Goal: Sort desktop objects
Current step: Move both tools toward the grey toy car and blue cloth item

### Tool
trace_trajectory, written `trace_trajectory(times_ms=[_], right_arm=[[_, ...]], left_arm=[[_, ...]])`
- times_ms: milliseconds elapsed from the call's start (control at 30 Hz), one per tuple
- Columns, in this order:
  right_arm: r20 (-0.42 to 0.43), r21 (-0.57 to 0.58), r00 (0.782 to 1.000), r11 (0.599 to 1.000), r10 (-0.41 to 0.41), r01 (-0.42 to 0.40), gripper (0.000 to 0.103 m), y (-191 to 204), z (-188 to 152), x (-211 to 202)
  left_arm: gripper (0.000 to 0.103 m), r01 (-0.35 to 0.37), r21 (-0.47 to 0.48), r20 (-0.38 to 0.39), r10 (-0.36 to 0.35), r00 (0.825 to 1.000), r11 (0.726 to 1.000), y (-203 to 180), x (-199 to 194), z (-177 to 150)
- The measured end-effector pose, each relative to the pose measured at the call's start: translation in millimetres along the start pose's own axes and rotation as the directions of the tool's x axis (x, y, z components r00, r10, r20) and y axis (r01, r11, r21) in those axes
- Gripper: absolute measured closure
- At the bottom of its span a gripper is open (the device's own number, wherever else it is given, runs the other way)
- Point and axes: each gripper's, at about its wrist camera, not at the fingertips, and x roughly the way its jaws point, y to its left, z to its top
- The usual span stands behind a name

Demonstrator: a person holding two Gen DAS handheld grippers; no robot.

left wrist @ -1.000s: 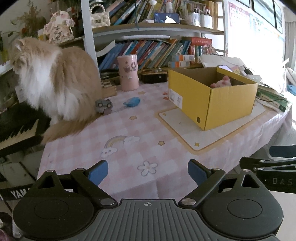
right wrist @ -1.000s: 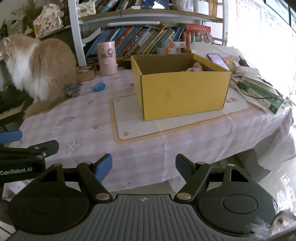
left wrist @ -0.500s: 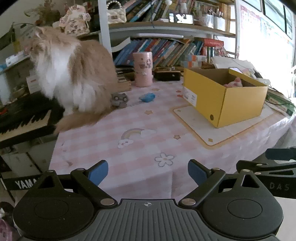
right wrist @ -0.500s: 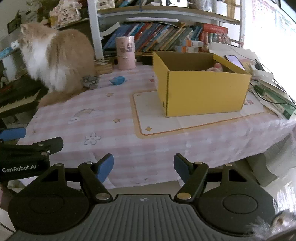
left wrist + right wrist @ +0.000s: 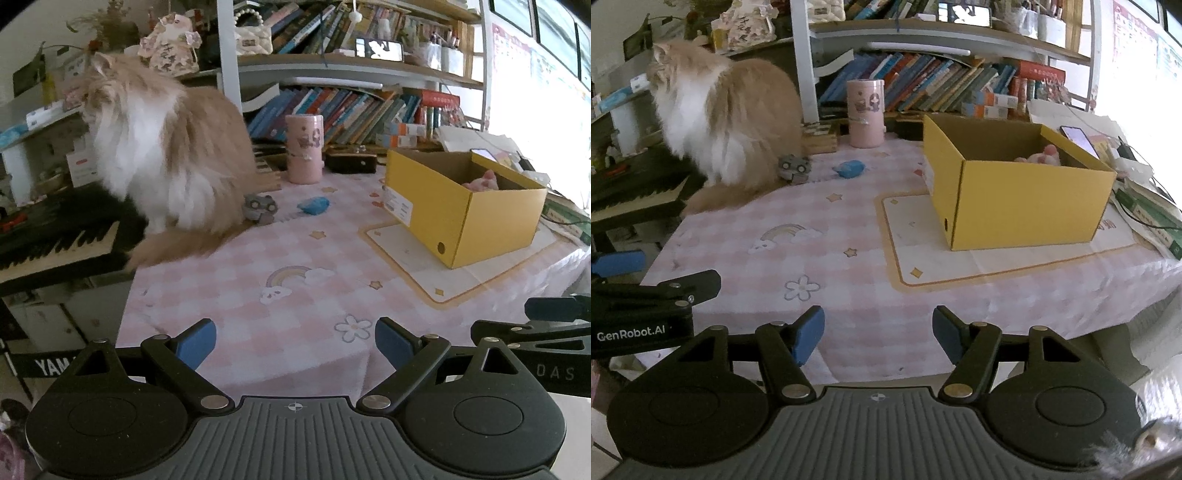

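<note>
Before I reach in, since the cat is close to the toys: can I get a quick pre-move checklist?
1. Left gripper empty, jaws apart: ok.
2. Right gripper empty: ok, though its jaws are closing.
3. Box open on top: ok.
4. Blue toy free to grasp: ok.
5. Grey toy car clear of the cat: not ok, it sits against the fur.
6. Cat will stay put: cannot tell.

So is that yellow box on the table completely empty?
No, the yellow box is open on top and a pink soft thing lies inside, near its far corner.
</note>
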Motion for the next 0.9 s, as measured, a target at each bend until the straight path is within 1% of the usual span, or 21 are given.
trace_trajectory(times_ms=[367, 900], right_arm=[[0.019, -0.037, 1.000, 0.999, 0.020, -0.019, 0.039, 19.9, 13.3, 6.4], [0.015, -0.055, 0.999, 0.997, 0.052, -0.051, 0.039, 25.4, 25.0, 21.8]], left_arm=[[0.008, -0.025, -0.025, 0.021, 0.026, 0.999, 0.999, 18.6, 0.8, 4.9], [0.008, -0.046, -0.023, 0.013, 0.046, 0.999, 0.999, 22.3, 10.6, 10.7]])
